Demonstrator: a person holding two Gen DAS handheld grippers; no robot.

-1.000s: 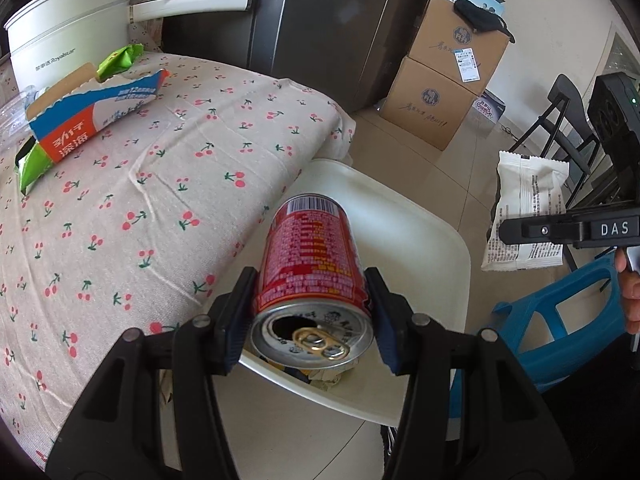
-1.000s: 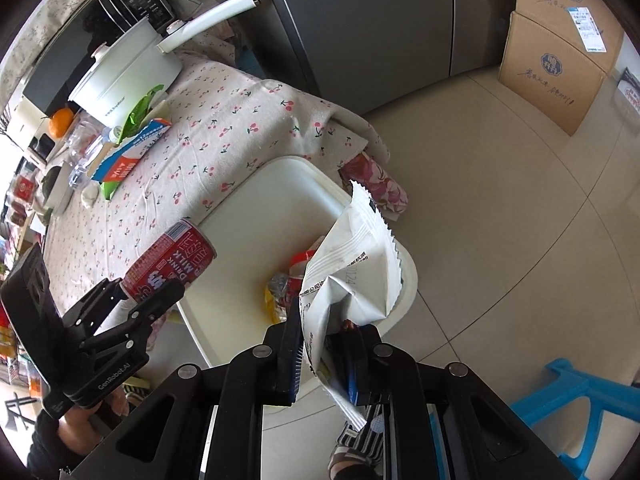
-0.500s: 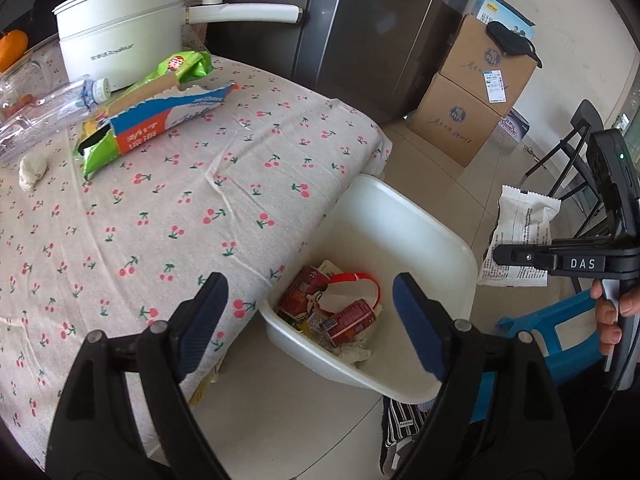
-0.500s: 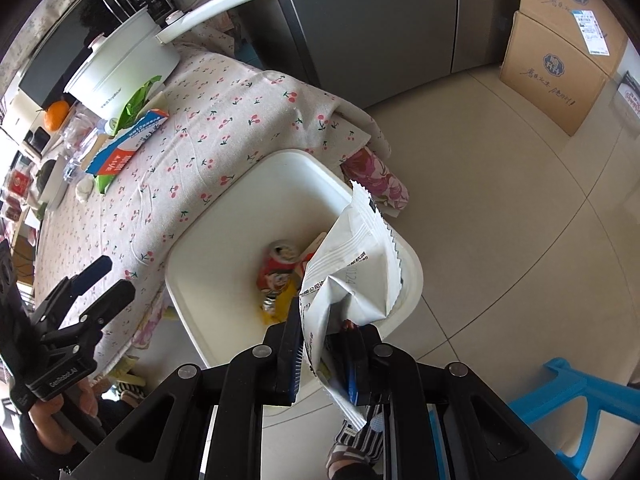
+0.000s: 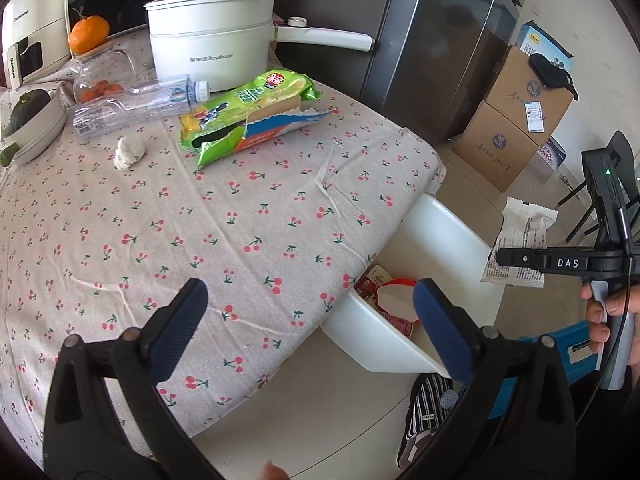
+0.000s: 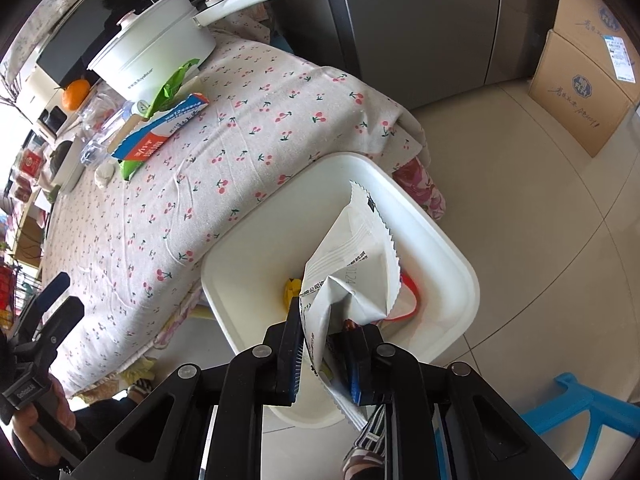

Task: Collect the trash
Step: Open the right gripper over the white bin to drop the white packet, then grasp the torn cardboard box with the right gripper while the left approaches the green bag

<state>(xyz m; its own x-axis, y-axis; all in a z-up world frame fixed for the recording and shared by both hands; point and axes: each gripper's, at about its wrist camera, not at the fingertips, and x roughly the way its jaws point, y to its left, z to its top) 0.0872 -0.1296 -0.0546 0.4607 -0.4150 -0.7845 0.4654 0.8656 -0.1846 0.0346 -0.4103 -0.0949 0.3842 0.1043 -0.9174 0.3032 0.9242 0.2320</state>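
Note:
My left gripper [image 5: 308, 328] is open and empty above the table's near edge, left of the white bin [image 5: 440, 240]. My right gripper [image 6: 324, 356] is shut on a white snack wrapper [image 6: 352, 272] and holds it over the white bin [image 6: 256, 248]; the wrapper also shows in the left wrist view [image 5: 520, 248]. The bin holds red and yellow trash [image 5: 384, 296]. On the cherry-print tablecloth [image 5: 240, 220] lie a green chip bag [image 5: 248, 108], a blue-orange carton [image 5: 280, 130], a clear plastic bottle [image 5: 136, 104] and a crumpled white tissue [image 5: 128, 152].
A white electric pot [image 5: 208, 48] with a long handle stands at the table's back, with an orange [image 5: 88, 34] and a glass jar [image 5: 100, 76] beside it. Cardboard boxes [image 5: 516, 120] stand by the fridge [image 5: 432, 40]. A blue stool [image 6: 580, 412] is on the floor near the bin.
My left gripper opened and let the red can fall into the bin, then drew back over the table. My right gripper stays over the bin with the wrapper.

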